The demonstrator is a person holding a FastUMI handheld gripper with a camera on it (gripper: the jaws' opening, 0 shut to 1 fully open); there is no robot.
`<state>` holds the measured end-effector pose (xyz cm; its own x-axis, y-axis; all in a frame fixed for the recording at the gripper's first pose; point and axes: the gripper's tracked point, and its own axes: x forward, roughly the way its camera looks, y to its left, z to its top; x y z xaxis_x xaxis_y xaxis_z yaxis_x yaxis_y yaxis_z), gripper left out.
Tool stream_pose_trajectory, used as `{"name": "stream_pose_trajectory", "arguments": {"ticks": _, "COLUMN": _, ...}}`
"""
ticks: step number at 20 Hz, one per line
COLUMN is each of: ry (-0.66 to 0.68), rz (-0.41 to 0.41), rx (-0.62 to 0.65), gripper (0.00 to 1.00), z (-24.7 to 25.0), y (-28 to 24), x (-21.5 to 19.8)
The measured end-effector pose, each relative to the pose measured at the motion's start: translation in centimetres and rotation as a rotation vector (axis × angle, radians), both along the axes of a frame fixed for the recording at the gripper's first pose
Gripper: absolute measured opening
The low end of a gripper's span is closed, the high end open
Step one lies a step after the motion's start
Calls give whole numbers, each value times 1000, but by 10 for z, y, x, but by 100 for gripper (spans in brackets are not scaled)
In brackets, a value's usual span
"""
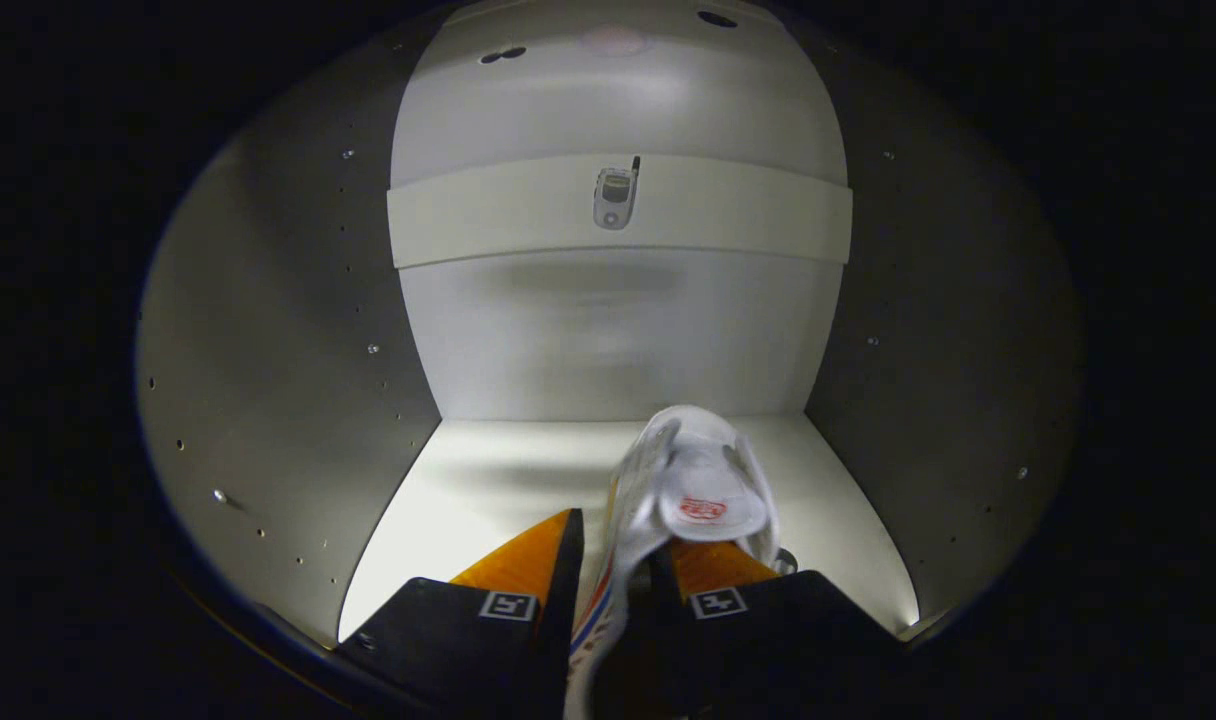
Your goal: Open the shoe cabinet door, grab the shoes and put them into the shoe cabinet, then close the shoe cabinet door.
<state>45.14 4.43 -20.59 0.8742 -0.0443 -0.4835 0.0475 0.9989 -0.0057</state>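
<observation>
I am looking into the open shoe cabinet point(268, 330), with its pale floor point(488, 490) lit below me. A white shoe point(703, 480) with a red mark on its tongue and red and blue stripes on its side points toward the back wall, low over the floor. My gripper point(620, 548) is shut on the shoe's side wall: one finger point(533, 555) is outside the shoe and the other finger point(713, 568) is inside its opening. The heel end is hidden below the fingers. I cannot tell whether the sole touches the floor.
A white shelf point(488, 210) crosses the cabinet above the shoe, and a small grey flip-phone-like device point(615, 197) lies at its middle. Grey side walls point(948, 330) with rows of small holes close in on both sides. Floor space lies left of the shoe.
</observation>
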Motion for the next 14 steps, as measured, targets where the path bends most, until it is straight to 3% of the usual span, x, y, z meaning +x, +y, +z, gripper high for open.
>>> {"name": "stream_pose_trajectory", "arguments": {"ticks": 3, "ry": 10, "rz": -7, "rx": -16, "gripper": 53, "z": 4, "y": -2, "x": -15}}
{"name": "stream_pose_trajectory", "arguments": {"ticks": 6, "ry": -7, "rz": -7, "rx": -17, "gripper": 57, "z": 15, "y": -1, "x": -30}}
{"name": "stream_pose_trajectory", "arguments": {"ticks": 10, "ry": -49, "rz": -19, "rx": -11, "gripper": 84, "z": 40, "y": -1, "x": -54}}
{"name": "stream_pose_trajectory", "arguments": {"ticks": 14, "ry": -102, "rz": -6, "rx": -1, "gripper": 93, "z": 73, "y": 10, "x": -101}}
